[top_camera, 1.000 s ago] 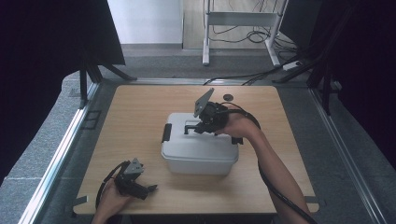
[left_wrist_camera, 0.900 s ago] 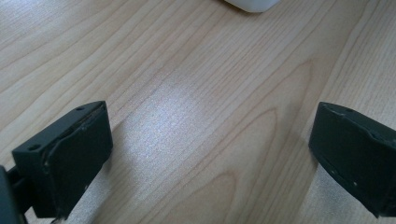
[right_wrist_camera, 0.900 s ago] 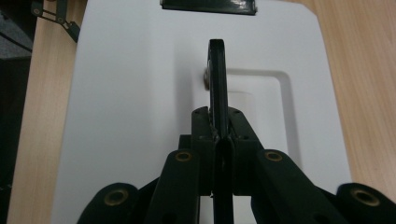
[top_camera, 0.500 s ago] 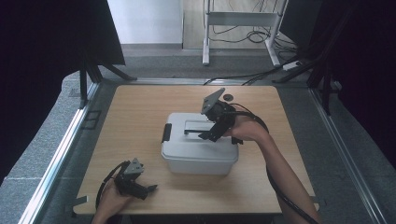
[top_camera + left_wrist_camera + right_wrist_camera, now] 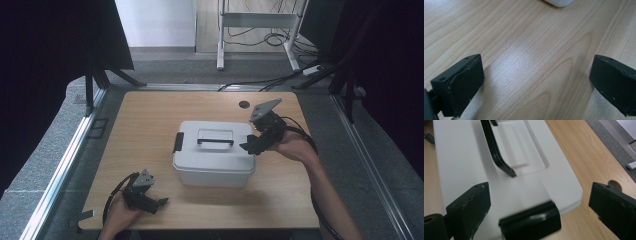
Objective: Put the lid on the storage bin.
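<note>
Storage box [image 5: 214, 152], white plastic with rounded corners, sits mid-frame on the wooden table [image 5: 150, 115] in the high view. Right gripper [image 5: 250, 146] hovers at its right end, jaws spread wide and empty, the black side latch [image 5: 530, 221] lying between them. Judgement: latch release is the step; approach square to the clasp, seat one jaw under its lower lip, then pry outward without tipping the box. Lid is smooth and matte, with a recessed panel and a slim black folding handle [image 5: 496, 152]. Left gripper [image 5: 159, 202], lower left of frame, is wide open over bare, pale-grained laminate.
</note>
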The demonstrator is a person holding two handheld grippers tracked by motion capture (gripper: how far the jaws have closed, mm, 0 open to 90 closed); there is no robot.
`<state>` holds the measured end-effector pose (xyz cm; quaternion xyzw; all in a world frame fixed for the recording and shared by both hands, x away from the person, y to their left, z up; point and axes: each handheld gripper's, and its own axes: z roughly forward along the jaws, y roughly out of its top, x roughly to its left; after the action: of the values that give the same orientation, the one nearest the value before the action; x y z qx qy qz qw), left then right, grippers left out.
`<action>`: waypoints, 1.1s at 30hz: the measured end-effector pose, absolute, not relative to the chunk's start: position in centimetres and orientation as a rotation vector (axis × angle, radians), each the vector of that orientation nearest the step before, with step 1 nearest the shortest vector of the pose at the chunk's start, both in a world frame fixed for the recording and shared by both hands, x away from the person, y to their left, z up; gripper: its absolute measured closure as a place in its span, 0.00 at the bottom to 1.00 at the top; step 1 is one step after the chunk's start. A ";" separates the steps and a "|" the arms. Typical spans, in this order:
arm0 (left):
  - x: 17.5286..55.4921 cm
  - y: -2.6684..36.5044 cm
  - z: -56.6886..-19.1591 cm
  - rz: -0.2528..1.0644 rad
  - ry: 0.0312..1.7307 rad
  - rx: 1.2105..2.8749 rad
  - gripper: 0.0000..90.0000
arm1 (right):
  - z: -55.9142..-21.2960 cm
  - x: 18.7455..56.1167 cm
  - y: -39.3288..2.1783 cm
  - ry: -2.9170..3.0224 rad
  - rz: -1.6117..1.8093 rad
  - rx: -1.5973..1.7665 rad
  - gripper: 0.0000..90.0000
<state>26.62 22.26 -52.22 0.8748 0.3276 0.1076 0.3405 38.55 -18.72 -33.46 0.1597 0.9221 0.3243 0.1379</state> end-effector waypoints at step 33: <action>26.6 22.2 -52.2 0.281 0.860 2.275 0.00 | -48.1 31.6 -28.9 2.366 0.908 1.077 0.04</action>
<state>26.59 22.23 -52.20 0.8739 0.3302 0.1080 0.3399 31.59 -28.95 -48.12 0.3839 0.8431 0.3236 0.1927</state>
